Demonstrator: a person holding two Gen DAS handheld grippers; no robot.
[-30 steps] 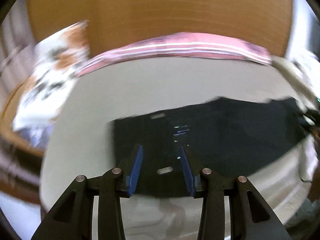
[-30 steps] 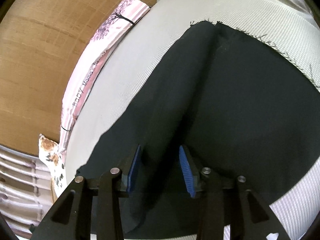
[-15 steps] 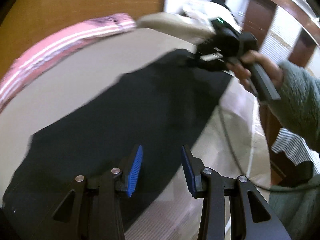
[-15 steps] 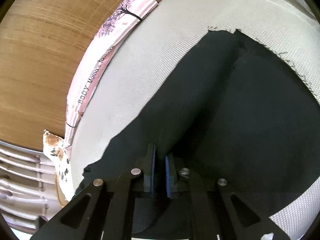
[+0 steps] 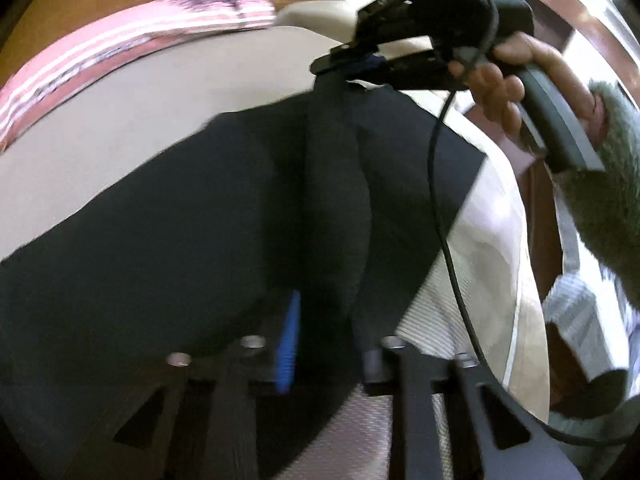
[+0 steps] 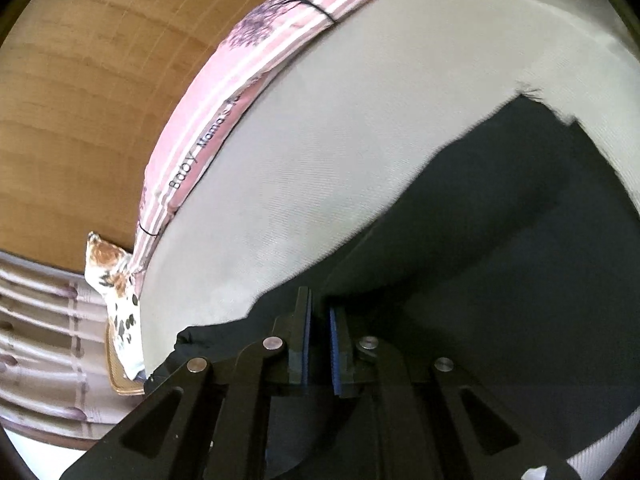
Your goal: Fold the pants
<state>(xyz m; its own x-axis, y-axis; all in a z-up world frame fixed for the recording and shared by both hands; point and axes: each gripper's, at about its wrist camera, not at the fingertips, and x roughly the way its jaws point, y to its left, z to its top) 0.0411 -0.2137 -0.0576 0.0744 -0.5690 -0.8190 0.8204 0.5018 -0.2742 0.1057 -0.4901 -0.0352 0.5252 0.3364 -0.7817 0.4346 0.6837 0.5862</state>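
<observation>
a pair of soft black fabric pants (image 5: 200, 240) lies spread on a bed covered in pale grey woven cloth (image 6: 360, 140). the left gripper (image 5: 328, 344), at the pants' near edge, has just been closing its fingers; a raised fold of black cloth sits between them and appears pinched, though blur hides the contact. the right gripper (image 6: 319, 344), at the pants' far end, has its fingers nearly together, clamped on a ridge of the fabric. the pants look light, limp and not fragile; they will probably sag between grips, so corners and hems seem the best holds.

only the left wrist view shows the person's hand (image 5: 516, 80) holding the right gripper (image 5: 352, 66). only the right wrist view shows the frayed hem (image 6: 536, 94) and a pink striped cushion's lettering (image 6: 208, 148).
</observation>
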